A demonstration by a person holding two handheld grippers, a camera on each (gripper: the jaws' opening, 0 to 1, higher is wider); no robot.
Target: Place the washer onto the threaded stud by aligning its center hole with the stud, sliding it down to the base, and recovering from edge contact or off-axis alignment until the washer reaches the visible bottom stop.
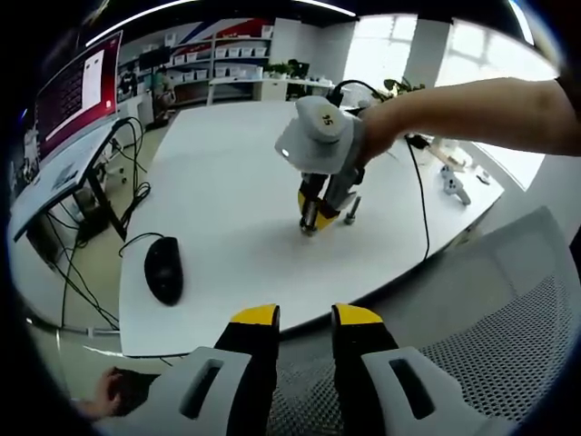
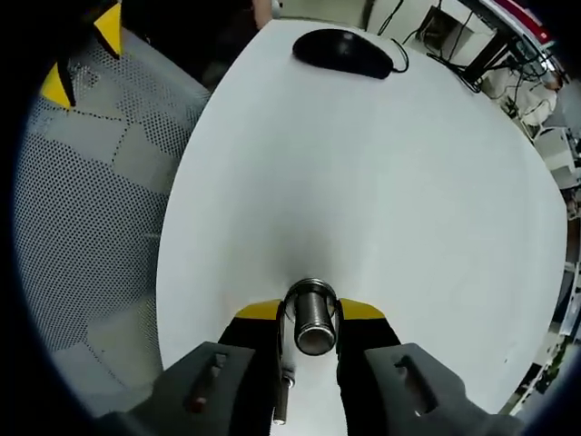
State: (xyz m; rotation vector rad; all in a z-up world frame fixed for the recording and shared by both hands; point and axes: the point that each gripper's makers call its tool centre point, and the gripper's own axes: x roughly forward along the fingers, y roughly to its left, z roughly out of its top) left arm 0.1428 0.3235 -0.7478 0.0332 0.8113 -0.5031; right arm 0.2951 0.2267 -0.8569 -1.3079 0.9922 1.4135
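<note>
In the right gripper view, a threaded metal stud point(image 2: 313, 329) stands between my right gripper's point(image 2: 310, 313) yellow-tipped jaws, its end facing the camera. The jaws press against its sides. A metal ring point(image 2: 311, 289) circles the stud at the table end; I cannot tell whether it is the washer or the base. In the left gripper view, the right gripper point(image 1: 314, 218) points down at the white table point(image 1: 227, 173), held by a person's hand point(image 1: 386, 127). My left gripper point(image 1: 306, 318) hangs open over the table's near edge, with nothing in it.
A black mouse point(image 1: 163, 268) with its cable lies near the table's edge, also seen as the mouse point(image 2: 343, 50). A small metal bolt point(image 1: 352, 211) stands beside the right gripper. A mesh chair point(image 1: 508, 354) is beside the table. Desks and monitors point(image 1: 77, 95) stand beyond.
</note>
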